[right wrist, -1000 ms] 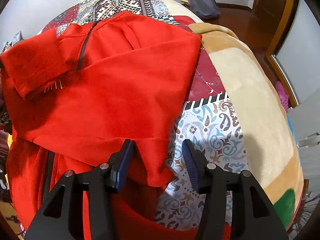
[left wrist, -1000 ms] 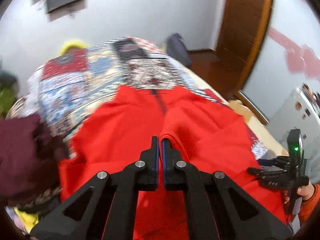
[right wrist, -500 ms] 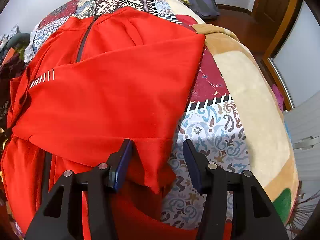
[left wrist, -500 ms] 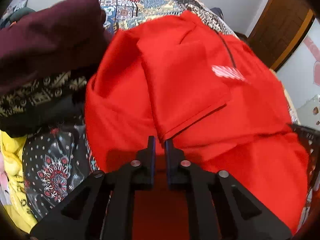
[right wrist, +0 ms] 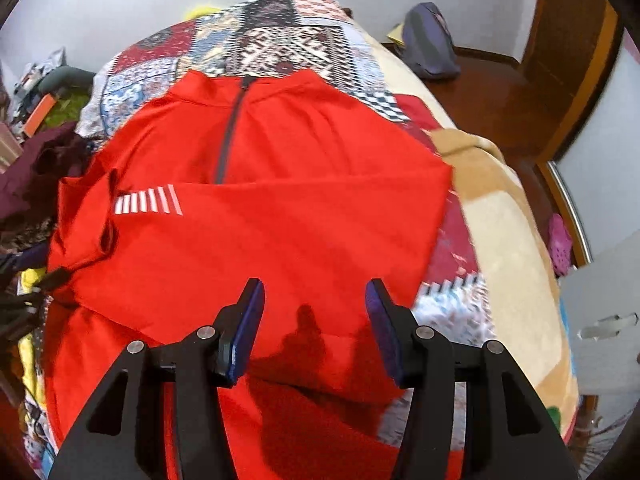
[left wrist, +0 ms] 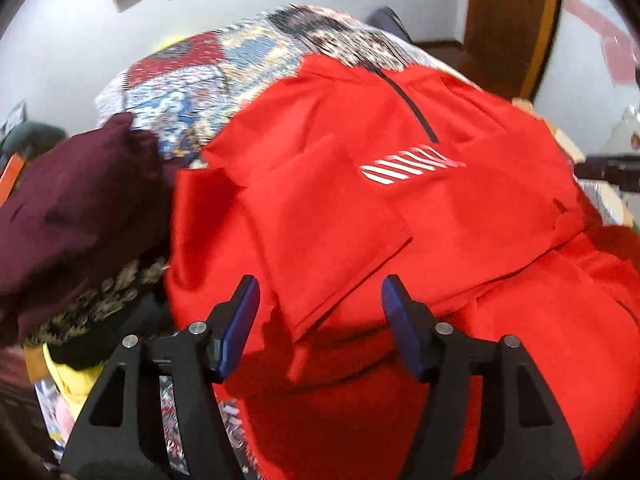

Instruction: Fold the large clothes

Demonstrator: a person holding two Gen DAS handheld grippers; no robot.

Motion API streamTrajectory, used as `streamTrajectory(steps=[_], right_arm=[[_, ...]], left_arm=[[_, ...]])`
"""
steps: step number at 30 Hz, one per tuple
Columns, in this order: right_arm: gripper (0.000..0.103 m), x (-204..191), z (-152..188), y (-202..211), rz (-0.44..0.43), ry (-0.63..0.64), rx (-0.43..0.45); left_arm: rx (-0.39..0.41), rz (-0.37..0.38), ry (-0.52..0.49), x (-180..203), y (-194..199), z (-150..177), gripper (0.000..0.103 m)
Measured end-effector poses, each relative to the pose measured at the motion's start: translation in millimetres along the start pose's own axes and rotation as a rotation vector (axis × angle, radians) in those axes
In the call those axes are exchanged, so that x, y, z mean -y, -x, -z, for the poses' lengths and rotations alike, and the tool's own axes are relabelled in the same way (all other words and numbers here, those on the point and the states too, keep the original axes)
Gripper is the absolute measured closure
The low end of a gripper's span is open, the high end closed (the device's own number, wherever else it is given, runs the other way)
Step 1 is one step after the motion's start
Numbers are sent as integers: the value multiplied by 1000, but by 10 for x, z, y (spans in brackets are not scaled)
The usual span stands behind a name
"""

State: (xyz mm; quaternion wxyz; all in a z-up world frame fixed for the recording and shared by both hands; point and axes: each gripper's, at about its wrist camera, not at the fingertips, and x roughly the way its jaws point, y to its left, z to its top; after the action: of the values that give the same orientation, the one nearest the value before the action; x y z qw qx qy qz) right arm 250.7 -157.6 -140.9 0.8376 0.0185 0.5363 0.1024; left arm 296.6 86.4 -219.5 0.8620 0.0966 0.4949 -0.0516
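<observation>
A large red zip-neck top (left wrist: 400, 220) (right wrist: 260, 220) with a white striped logo lies on the patterned bedspread, both sleeves folded across its front. My left gripper (left wrist: 320, 300) hovers over the cuff end of the left folded sleeve; its jaws are opening and the pads touch no cloth. In the right wrist view my right gripper (right wrist: 314, 304) hangs open above the lower edge of the other folded sleeve, with nothing gripped. The right gripper's black tip (left wrist: 608, 170) shows at the right edge of the left wrist view.
A dark maroon garment (left wrist: 72, 216) is heaped on other clothes left of the red top. The patchwork bedspread (right wrist: 280, 28) reaches the far wall, with a beige blanket (right wrist: 504, 240) on the right. A grey-purple bag (right wrist: 428, 40) lies on the wooden floor by the door.
The left gripper let go of the red sleeve it carried, laid it across the top, and its jaws have spread. The right gripper rose slightly and stayed open.
</observation>
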Motion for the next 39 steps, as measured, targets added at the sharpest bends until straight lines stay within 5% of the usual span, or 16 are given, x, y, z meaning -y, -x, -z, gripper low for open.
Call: streamTrajectory(steps=[9,12,14,29,39], right_arm=[[54,-240,121,-468,-23,46,-121],[54,-241,216,-573,-21,57,-134],[53,-245,233,-564,-18,65,-124],[53,-268,244,-543,-22,63,-110],[53,-262,249,-540,-21,64,-109]], left_arm=[[-52,28,-42,167,-455,-101,42],[-38,79,1,92,-490,-116,65],[-33,91,25,75,-471,-126,97],[180,202,460,-1014,497,80,97],[63,174,691,-1366,238,767,97]])
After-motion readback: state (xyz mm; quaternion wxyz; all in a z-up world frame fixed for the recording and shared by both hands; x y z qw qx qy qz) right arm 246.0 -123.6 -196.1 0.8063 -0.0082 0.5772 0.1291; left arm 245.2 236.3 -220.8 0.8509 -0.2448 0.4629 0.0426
